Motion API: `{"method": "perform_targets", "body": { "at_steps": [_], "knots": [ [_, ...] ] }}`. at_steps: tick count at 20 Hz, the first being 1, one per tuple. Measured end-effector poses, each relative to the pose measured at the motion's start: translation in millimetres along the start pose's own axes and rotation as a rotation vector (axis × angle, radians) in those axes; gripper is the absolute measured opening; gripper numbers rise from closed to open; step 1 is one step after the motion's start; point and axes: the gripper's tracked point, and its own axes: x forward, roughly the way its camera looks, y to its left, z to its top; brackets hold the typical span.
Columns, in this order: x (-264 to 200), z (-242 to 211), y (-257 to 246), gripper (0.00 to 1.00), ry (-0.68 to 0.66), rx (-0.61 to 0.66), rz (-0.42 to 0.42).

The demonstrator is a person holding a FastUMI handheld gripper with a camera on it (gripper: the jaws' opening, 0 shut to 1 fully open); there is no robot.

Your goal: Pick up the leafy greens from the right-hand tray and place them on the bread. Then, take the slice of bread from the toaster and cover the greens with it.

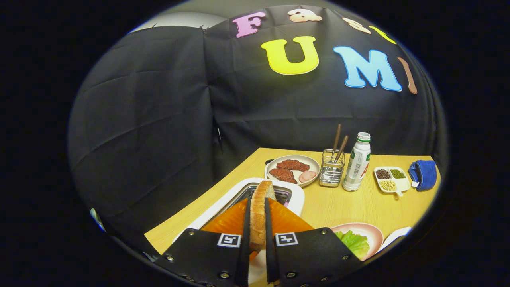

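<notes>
The gripper (257, 227) is clamped on a slice of bread (259, 215), held on edge with both fingers pressed flat against its two faces and its crust running forward between them. The slice stands above the toaster (293, 199), a white unit with a dark slot visible just past the bread's far end; whether the slice's lower edge still sits in the slot cannot be told. Orange surfaces show on either side of the fingers, over the toaster top; their nature is unclear. To the right of the fingers, close by, a pink plate (368, 233) carries the leafy greens (354, 242); whether bread lies beneath them cannot be made out. A white tray edge (394, 236) shows just beyond that plate. Further back on the wooden table (350, 207) stand a round plate with pieces of meat (290, 170), a wire holder with two utensil handles (332, 171), a white bottle with a green cap (357, 162), a divided dish of beans and grains (391, 179), and a folded blue cloth (423, 174) at the far right corner.
</notes>
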Motion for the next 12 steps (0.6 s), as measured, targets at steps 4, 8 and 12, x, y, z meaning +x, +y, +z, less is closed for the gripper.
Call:
{"method": "perform_targets", "body": {
  "at_steps": [4, 8, 12],
  "knots": [
    [-2.2, 2.6, -4.8, 0.06, 0.002, 0.054, 0.018],
    [-12.5, 16.3, -3.1, 0.05, -0.035, 0.058, 0.039],
    [-31.2, 40.0, -7.7, 0.06, -0.085, 0.104, 0.068]
  ]
}}
